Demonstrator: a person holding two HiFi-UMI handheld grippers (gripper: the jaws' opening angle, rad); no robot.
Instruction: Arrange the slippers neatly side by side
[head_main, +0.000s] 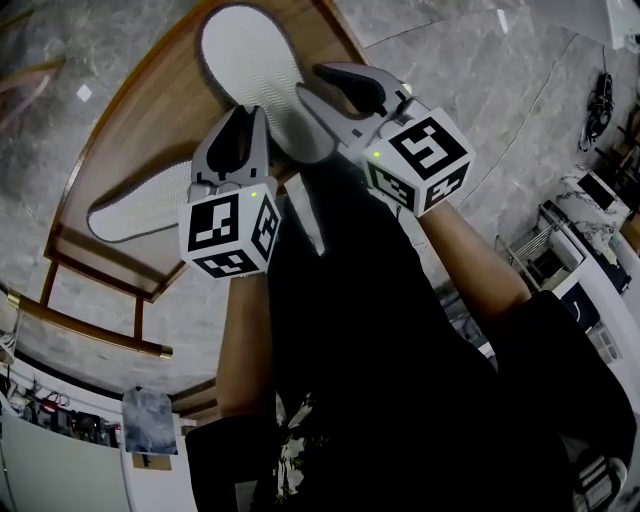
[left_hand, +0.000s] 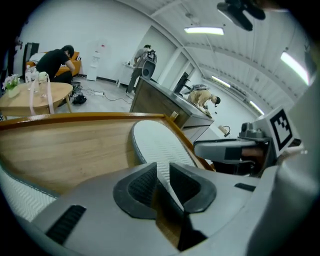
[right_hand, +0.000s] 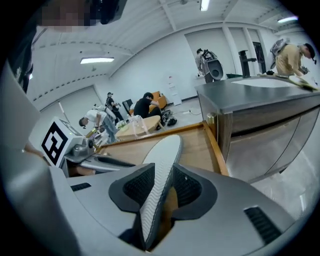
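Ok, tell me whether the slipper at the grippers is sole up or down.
Sole up: the slipper shows its ribbed white sole, no strap visible.

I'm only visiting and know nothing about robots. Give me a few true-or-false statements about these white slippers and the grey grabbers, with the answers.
1. Two white ribbed slippers, the far slipper and the left slipper, lie on the rimmed wooden table. True.
2. They lie parallel, side by side. False: they point in clearly different directions.
3. A slipper's edge sits between the right gripper jaws. True.
4. The left gripper is far from both slippers. False: its jaws straddle the far slipper.
5. The floor is green carpet. False: it looks like grey stone.
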